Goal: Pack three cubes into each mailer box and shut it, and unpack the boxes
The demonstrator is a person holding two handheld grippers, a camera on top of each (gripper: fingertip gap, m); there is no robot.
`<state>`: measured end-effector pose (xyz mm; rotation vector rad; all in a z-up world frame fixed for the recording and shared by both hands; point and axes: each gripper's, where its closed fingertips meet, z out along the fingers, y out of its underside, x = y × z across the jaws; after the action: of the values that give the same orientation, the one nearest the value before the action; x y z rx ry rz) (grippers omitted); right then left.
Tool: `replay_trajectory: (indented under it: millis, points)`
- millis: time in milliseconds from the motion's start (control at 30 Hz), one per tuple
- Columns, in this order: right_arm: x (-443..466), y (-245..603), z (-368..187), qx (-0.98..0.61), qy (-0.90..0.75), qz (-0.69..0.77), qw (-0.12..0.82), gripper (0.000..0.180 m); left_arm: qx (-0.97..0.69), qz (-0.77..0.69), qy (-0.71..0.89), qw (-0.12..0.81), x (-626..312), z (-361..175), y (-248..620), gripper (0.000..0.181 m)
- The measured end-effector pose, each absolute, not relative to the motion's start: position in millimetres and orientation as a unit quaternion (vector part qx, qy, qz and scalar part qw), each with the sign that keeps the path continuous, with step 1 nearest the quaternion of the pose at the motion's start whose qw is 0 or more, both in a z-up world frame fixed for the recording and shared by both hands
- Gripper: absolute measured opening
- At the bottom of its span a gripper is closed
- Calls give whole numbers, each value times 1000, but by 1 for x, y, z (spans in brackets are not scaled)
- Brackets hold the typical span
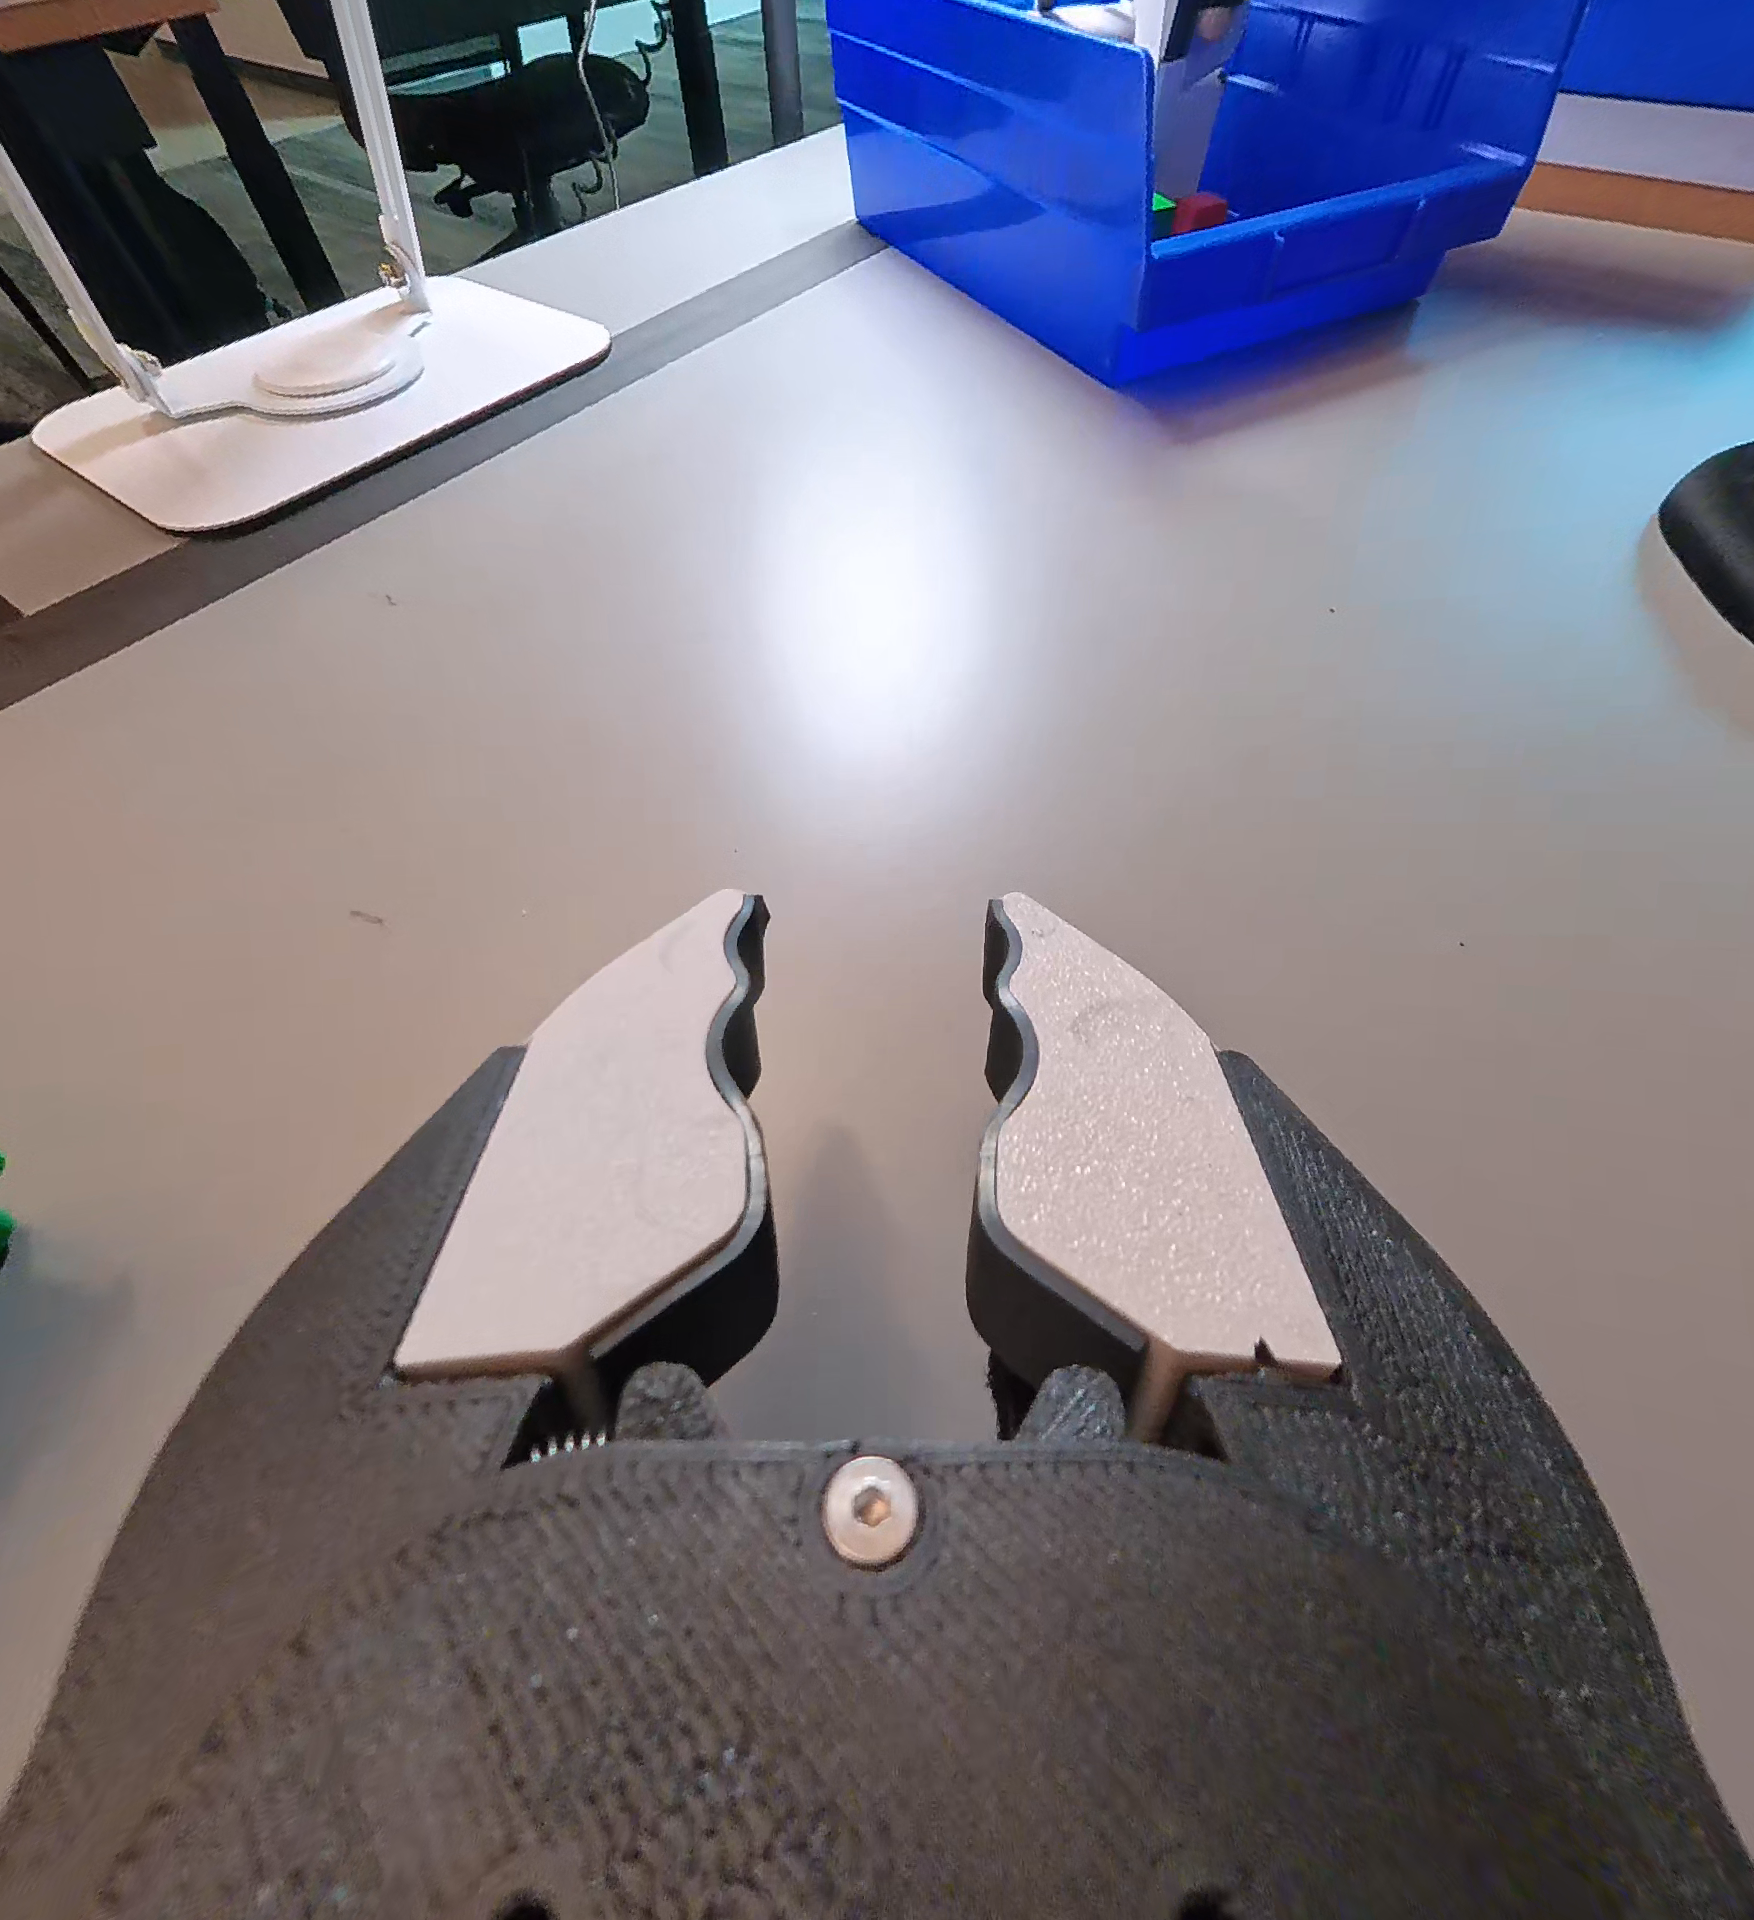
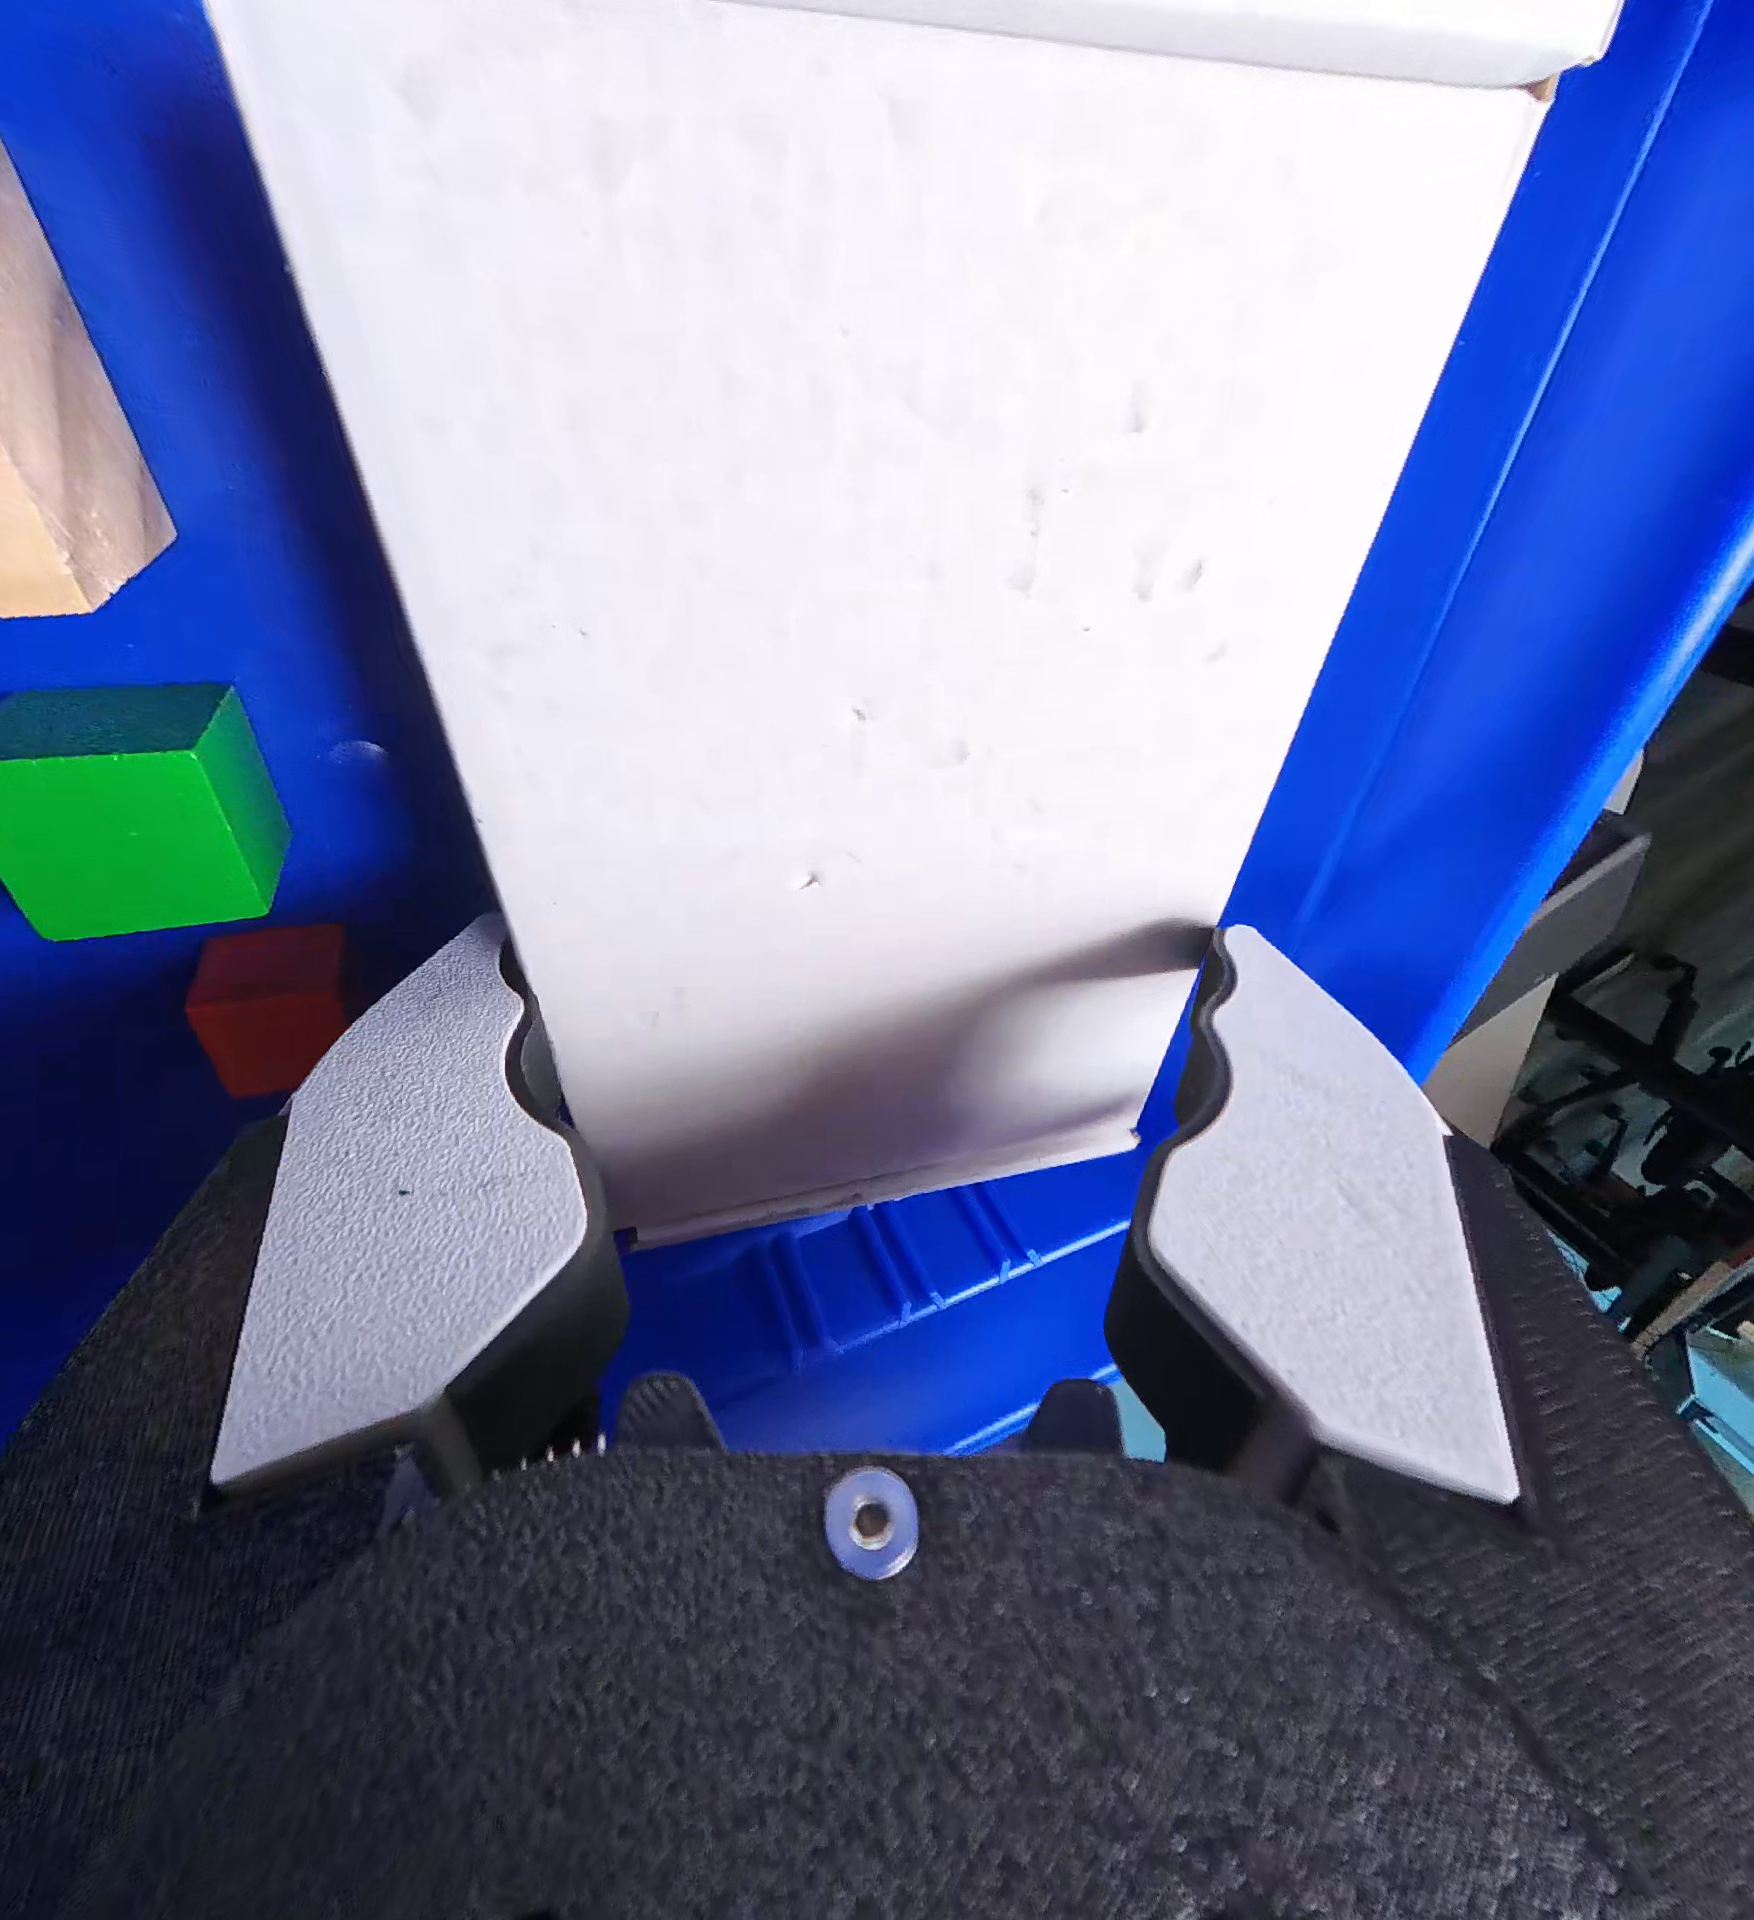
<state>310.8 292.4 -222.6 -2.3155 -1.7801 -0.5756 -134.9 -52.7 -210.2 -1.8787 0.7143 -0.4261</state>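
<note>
- Grey counter (image 1: 852,623) stretches ahead, with a blue bin (image 1: 1216,270) at its far side.
- My left hand-held gripper (image 1: 875,925) hovers over bare counter, fingers apart and empty.
- My right hand-held gripper (image 2: 857,997) straddles the white mailer box (image 2: 852,520) standing in the bin; whether it pinches, I cannot tell.
- Light, dentable cardboard, I judge: grip the side edges gently.
- Green cube (image 2: 114,810), red cube (image 2: 265,1003) and wooden cube (image 2: 11,416) lie beside it.

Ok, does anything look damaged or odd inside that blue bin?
Yes: the white mailer box stands on end in the blue bin, its face scuffed and dented. The right gripper straddles its near edge.
</note>
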Motion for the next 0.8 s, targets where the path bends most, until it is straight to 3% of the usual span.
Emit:
replay_trajectory:
  millis: [567,800]
  points:
    - [303,292,-193,-747,-616,-223,111,105,-781,-173,308,514,-133,-211,-55,39]
    - [255,256,-178,-747,-631,-143,151,96,-778,-170,318,514,-130,-211,-57,38]
